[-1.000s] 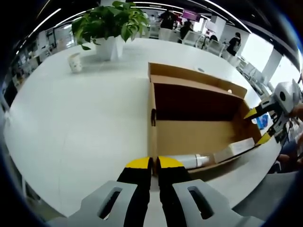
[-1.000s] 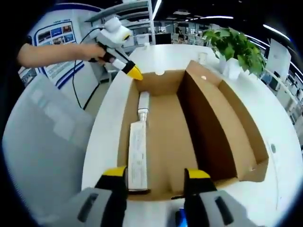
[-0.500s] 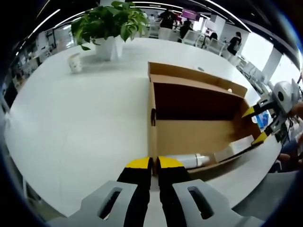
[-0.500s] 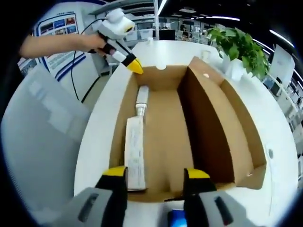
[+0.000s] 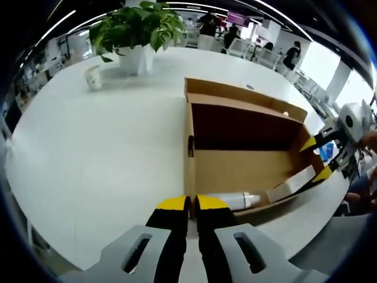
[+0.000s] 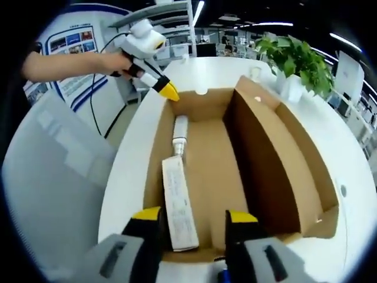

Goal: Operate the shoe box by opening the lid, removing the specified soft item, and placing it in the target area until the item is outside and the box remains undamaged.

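Observation:
An open brown cardboard shoe box (image 5: 194, 165) (image 6: 215, 171) lies on the white table (image 5: 106, 153), its lid (image 6: 283, 165) standing up along one long side. On the box floor are a white capped tube (image 6: 179, 132) (image 5: 232, 200) and a long flat white pack (image 6: 179, 203) (image 5: 291, 186), end to end along one wall. My left gripper (image 5: 192, 203) (image 6: 169, 91) is shut at the rim of one end wall, which runs edge-on into its jaws. At the opposite end wall my right gripper (image 6: 194, 217) (image 5: 316, 158) stands open, with the pack's near end between its jaws.
A potted plant (image 5: 138, 29) (image 6: 297, 59) and a paper cup (image 5: 93, 76) stand at the table's far side. A hand (image 6: 112, 62) holds the left gripper. Grey cloth (image 6: 53, 177) lies beyond the table edge beside the box. People and chairs are far behind.
The right gripper has shifted slightly at its end of the box, and the white pack now lies more slanted across the floor. The left gripper has stayed put.

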